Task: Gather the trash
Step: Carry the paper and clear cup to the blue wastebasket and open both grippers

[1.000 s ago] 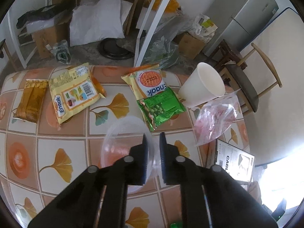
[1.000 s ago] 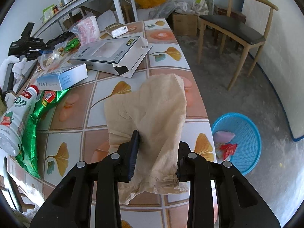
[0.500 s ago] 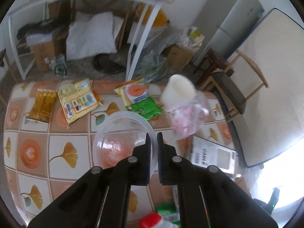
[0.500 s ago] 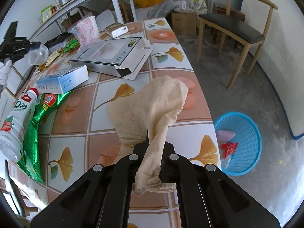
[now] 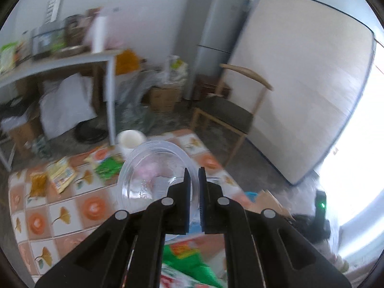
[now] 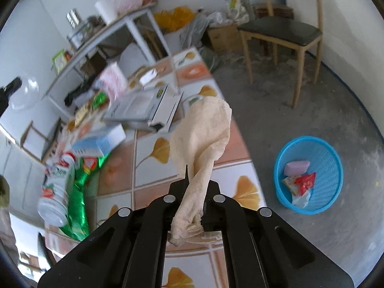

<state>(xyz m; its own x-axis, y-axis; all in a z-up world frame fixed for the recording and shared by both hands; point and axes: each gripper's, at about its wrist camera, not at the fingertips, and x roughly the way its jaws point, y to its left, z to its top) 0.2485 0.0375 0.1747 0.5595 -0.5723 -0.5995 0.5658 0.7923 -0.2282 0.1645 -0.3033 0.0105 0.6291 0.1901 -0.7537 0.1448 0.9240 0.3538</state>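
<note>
Both hand-held tools carry trash. The left gripper [image 5: 194, 175] is clenched on the rim of a clear plastic bowl [image 5: 153, 170], held in the air above the table [image 5: 62, 206]. The right gripper [image 6: 195, 180] is clenched on a twisted neck of crumpled brown paper [image 6: 204, 134], which hangs off the table near its edge.

Risks, as judged:
- The bowl is pinched at one thin edge only; being smooth and light, it may pivot or slip out during a fast swing.
- The paper is held by a narrow twist; its loose upper bulk may tear free or snag on the opened grey carton [image 6: 144, 110] lying just behind it.
- The blue basket [image 6: 309, 175] stands on the floor beside the table's edge and already holds wrappers; a release made too soon likely lands on the concrete beside it.

Surface: tiled pattern with ginkgo leaves, cluttered. Relative to the basket, a drink bottle [image 6: 57, 192] and green wrapper [image 6: 79, 192] lie across the table on its far side.

Room: bare concrete floor, a wooden chair [image 6: 280, 31] beyond the basket, a shelving table [image 6: 100, 36] against the wall.
</note>
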